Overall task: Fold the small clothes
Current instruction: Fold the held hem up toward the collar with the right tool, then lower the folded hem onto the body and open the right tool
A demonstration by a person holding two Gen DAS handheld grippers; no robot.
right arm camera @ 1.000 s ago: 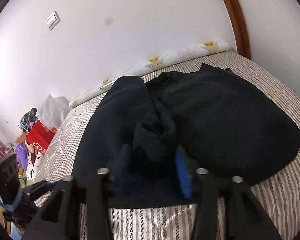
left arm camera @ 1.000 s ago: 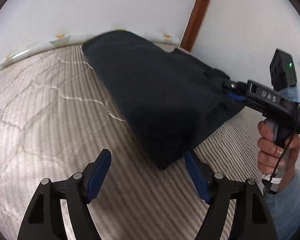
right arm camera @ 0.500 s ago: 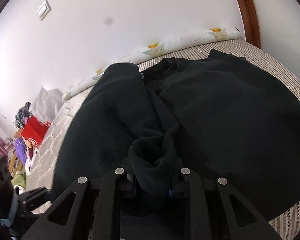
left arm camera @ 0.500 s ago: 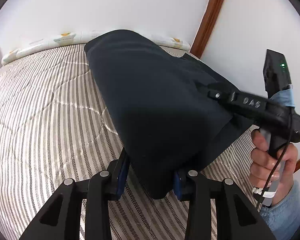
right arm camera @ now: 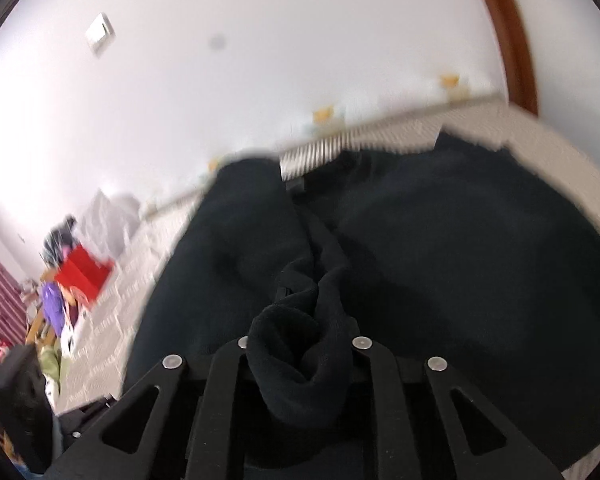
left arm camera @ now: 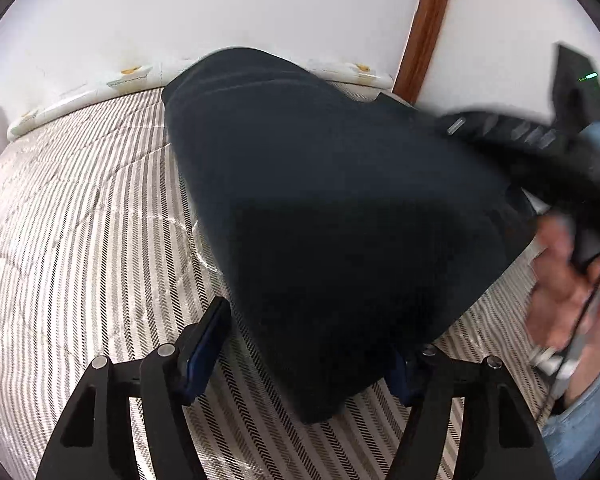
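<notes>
Right tool clamped on black garment

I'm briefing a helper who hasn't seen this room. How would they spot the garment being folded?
Find the bed with the striped cover along the white wall. The black garment lies across it, the only clothing on the cover, plain and dark, one bunched fold clamped in the right tool.

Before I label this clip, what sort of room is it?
Probably a bedroom: a striped quilted mattress against a white wall, a dark garment laid on it, and a pile of clothes and bags beside it.
</notes>
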